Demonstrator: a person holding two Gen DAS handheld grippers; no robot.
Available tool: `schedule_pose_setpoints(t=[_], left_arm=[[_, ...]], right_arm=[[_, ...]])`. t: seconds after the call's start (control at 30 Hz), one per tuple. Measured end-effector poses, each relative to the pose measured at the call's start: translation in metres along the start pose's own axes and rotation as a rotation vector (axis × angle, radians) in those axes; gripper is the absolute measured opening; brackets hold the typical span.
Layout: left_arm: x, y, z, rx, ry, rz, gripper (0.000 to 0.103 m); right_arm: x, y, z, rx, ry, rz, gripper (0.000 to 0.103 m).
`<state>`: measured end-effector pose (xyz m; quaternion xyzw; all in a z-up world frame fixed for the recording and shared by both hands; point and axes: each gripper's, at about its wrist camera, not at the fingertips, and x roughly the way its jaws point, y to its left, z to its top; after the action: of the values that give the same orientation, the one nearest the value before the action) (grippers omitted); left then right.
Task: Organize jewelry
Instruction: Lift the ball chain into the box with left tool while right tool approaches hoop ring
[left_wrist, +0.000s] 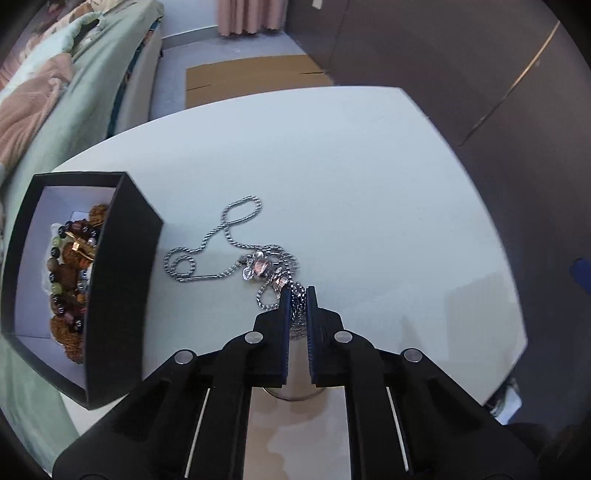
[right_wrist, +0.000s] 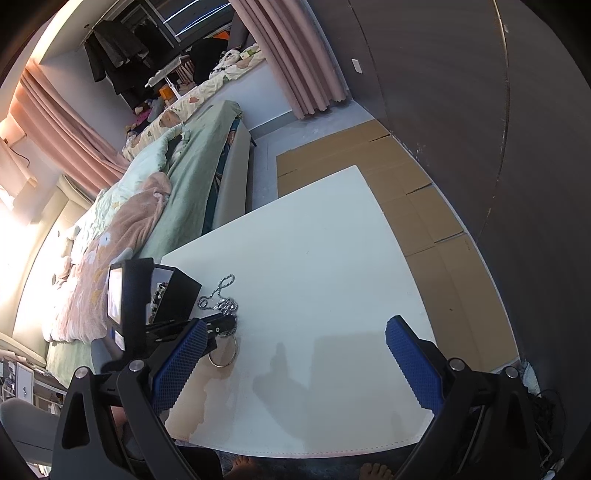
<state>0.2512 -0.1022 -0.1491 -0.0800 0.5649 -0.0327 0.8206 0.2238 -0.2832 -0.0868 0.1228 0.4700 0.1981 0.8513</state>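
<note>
A silver chain necklace (left_wrist: 221, 236) with a pinkish pendant (left_wrist: 260, 267) lies in loops on the white table (left_wrist: 369, 184). My left gripper (left_wrist: 297, 293) is shut on the near end of that chain, and links show between its blue pads. To the left stands an open black box (left_wrist: 122, 280) holding several beaded bracelets (left_wrist: 72, 266). The right wrist view shows the same box (right_wrist: 177, 295), the chain (right_wrist: 226, 306) and the left gripper (right_wrist: 229, 321) low on the table. My right gripper (right_wrist: 297, 325) hangs above the table's near part, open wide, with nothing between its fingers.
A thin metal bangle (right_wrist: 221, 365) lies flat on the table just behind the left gripper. A bed with green and pink bedding (right_wrist: 155, 206) runs along the table's left side. Flattened cardboard (right_wrist: 413, 206) covers the floor beyond. A person's bare feet (right_wrist: 373, 472) show under the near edge.
</note>
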Motion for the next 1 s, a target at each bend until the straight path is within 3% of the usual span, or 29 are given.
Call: schedule_pose_setpoints(t=[0.3, 0.47, 0.7, 0.8, 1.0], left_arm=[[-0.045, -0.005, 0.001, 0.015, -0.091, -0.127, 0.008], [-0.073, -0.004, 0.001, 0.017, -0.148, -0.171, 0.008], [-0.111, 0.001, 0.008, 0.008, -0.238, -0.228, 0.008], [-0.128, 0.005, 0.009, 0.002, -0.281, -0.237, 0.008], [-0.162, 0.018, 0.01, -0.017, -0.357, -0.239, 0.008]], right_arm=[[0.008, 0.002, -0.002, -0.014, 0.023, -0.015, 0.095], [0.02, 0.008, -0.004, -0.031, 0.057, -0.022, 0.083], [0.025, 0.015, -0.006, -0.038, 0.068, -0.02, 0.08], [0.032, 0.021, -0.007, -0.049, 0.084, -0.018, 0.074], [0.057, 0.043, -0.012, -0.105, 0.137, -0.027, 0.052]])
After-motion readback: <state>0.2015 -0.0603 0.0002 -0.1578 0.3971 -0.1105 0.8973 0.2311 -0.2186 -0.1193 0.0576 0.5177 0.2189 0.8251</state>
